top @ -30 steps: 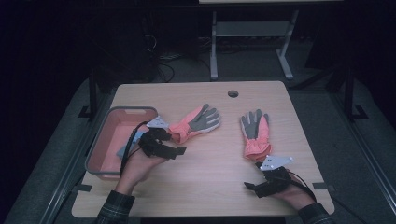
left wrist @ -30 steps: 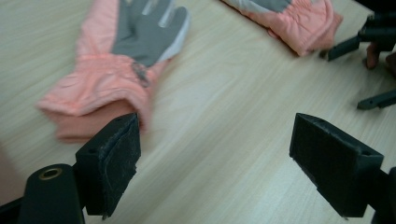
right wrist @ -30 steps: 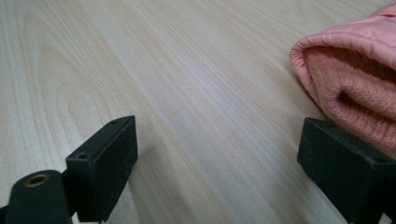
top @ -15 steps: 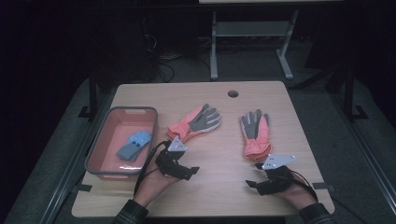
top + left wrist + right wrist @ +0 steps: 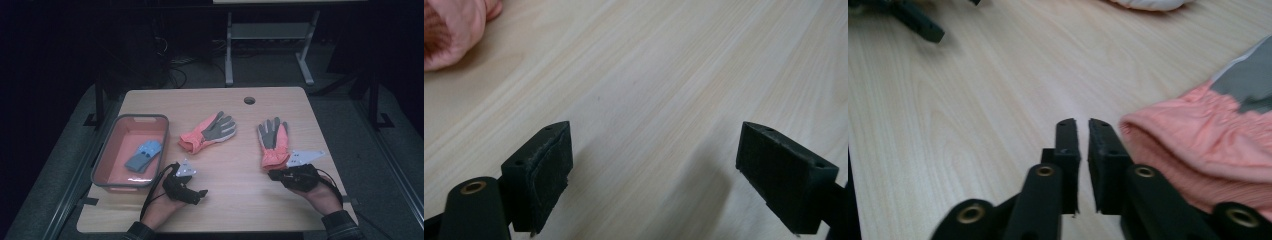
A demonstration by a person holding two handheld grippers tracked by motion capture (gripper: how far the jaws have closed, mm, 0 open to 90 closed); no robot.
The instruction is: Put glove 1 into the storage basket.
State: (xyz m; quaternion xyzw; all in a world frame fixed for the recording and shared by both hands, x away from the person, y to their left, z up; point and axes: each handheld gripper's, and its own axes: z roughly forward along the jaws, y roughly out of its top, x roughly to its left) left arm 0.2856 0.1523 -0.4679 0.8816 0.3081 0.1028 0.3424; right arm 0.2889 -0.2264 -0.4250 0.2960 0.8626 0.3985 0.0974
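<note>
Two salmon-pink gloves with grey palms lie flat mid-table, the left glove slanted and the right glove pointing away. My left gripper rests low near the front edge, open, with bare wood between its jaws; the left glove's cuff lies off to its side. My right gripper sits just before the right glove's cuff. Its jaws have just been closing and stand shut with nothing between them, the cuff beside them.
A pink tray stands at the table's left with a blue glove inside. The tabletop has a round cable hole at the back. The left gripper's jaw appears far off in the right gripper view.
My left gripper drew back from the tray's edge toward the near side of the table and sank lower. My right gripper edged up toward the right glove's cuff.
</note>
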